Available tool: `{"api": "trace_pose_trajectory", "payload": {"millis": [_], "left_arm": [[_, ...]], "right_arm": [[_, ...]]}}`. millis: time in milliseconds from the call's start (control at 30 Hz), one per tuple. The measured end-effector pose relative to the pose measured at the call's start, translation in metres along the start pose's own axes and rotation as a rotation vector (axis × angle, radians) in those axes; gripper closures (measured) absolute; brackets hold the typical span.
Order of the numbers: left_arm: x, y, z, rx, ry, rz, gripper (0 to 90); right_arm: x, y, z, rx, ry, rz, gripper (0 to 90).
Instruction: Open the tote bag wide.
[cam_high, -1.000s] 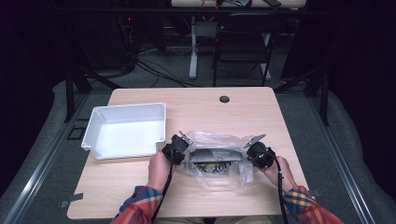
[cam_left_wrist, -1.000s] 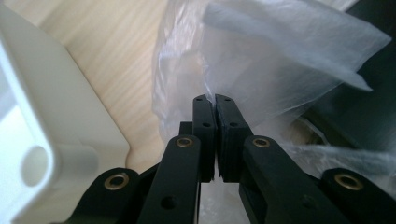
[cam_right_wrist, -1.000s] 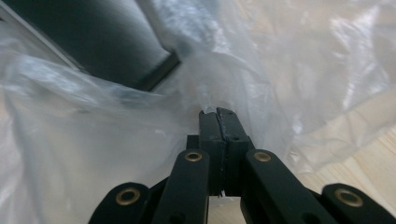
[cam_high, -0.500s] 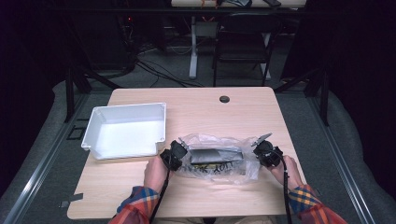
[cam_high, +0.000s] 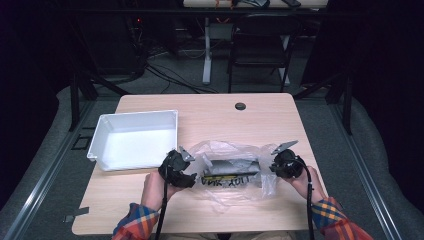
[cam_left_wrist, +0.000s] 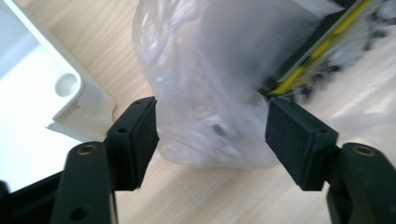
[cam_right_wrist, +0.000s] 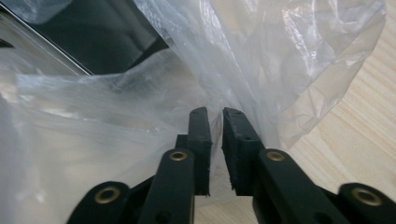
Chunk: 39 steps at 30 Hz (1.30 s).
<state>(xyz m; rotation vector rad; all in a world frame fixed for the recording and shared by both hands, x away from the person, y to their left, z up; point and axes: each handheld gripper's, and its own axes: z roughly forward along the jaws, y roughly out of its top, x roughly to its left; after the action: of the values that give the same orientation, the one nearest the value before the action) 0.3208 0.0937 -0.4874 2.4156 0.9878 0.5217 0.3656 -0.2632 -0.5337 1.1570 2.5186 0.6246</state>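
A clear plastic bag (cam_high: 235, 172) lies on the wooden table with a dark flat package (cam_high: 231, 167) inside, yellow stripe and black lettering along its edge. My left gripper (cam_high: 192, 174) is at the bag's left end, jaws wide open around a bulge of the bag (cam_left_wrist: 210, 107) without pinching it. My right gripper (cam_high: 272, 167) is at the bag's right end, shut on a fold of the plastic film (cam_right_wrist: 215, 121). The dark package (cam_right_wrist: 102, 32) sits beyond that pinch inside the bag.
A white plastic tray (cam_high: 134, 139) stands empty at the left, its corner (cam_left_wrist: 70, 88) close to my left gripper. A small black round cap (cam_high: 240, 106) sits at the table's far edge. A folding chair and cables are behind the table.
Both grippers have come toward the near edge and spread apart, stretching the bag flatter. The left gripper has dropped lower at the bag's left end.
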Motion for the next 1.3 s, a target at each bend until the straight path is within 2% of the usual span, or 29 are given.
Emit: {"api": "trace_pose_trajectory", "payload": {"millis": [33,100,167,267,367,500,533,567,633,667,700,767,867,900,967,1000,1067,1133,1300], "left_arm": [[-0.002,0.001,-0.004,-0.023,-0.002,0.005,30.0],[-0.007,0.004,-0.01,-0.079,0.019,0.011,28.4],[-0.011,0.008,-0.011,-0.127,0.033,0.015,27.2],[-0.014,0.017,-0.001,-0.133,0.026,0.029,25.8],[-0.016,0.027,0.015,-0.116,0.018,0.025,24.4],[-0.014,0.034,0.035,-0.09,0.006,0.036,27.3],[-0.013,0.034,0.04,-0.094,-0.009,0.03,30.6],[-0.012,0.034,0.045,-0.086,-0.017,0.027,40.7],[-0.01,0.034,0.053,-0.076,-0.015,0.022,50.1],[-0.008,0.034,0.056,-0.075,-0.017,0.013,60.5],[-0.006,0.033,0.057,-0.077,-0.027,0.007,64.0],[-0.002,0.032,0.059,-0.094,-0.011,-0.007,74.0],[0.002,0.03,0.061,-0.091,0.028,-0.025,81.5],[0.003,0.03,0.061,-0.078,0.037,-0.031,82.7],[0.006,0.028,0.064,-0.053,0.063,-0.033,85.0],[0.007,0.027,0.066,-0.039,0.072,-0.035,85.6],[0.009,0.025,0.07,-0.008,0.082,-0.037,86.3],[0.009,0.023,0.073,0.021,0.09,-0.033,86.6],[0.01,0.017,0.079,0.078,0.092,-0.016,87.3]], "right_arm": [[0.0,0.0,0.0,-0.024,0.012,0.018,76.7],[-0.002,0.002,-0.006,-0.024,0.018,0.001,73.2],[-0.002,0.003,-0.009,-0.051,0.031,0.006,67.9],[-0.002,0.008,-0.013,-0.083,0.043,0.011,63.7],[-0.001,0.013,-0.013,-0.091,0.051,0.012,62.7],[-0.002,0.02,-0.006,-0.101,0.048,0.02,72.5],[-0.003,0.021,-0.003,-0.099,0.055,0.024,75.5],[-0.003,0.022,0.0,-0.097,0.049,0.023,79.5],[-0.004,0.024,0.006,-0.09,0.047,0.027,84.7],[-0.005,0.025,0.009,-0.085,0.035,0.025,87.5],[-0.006,0.025,0.013,-0.084,0.033,0.027,89.5],[-0.007,0.027,0.02,-0.076,0.017,0.032,90.0],[-0.009,0.029,0.03,-0.063,-0.022,0.023,90.0],[-0.009,0.03,0.032,-0.054,-0.031,0.018,90.0],[-0.008,0.032,0.035,-0.059,-0.081,0.015,90.0],[-0.008,0.032,0.038,-0.072,-0.095,0.03,90.0],[-0.01,0.033,0.04,-0.043,-0.112,0.026,90.0],[-0.013,0.033,0.044,-0.019,-0.149,0.033,90.0],[-0.019,0.028,0.047,0.031,-0.161,0.06,90.0]]}}
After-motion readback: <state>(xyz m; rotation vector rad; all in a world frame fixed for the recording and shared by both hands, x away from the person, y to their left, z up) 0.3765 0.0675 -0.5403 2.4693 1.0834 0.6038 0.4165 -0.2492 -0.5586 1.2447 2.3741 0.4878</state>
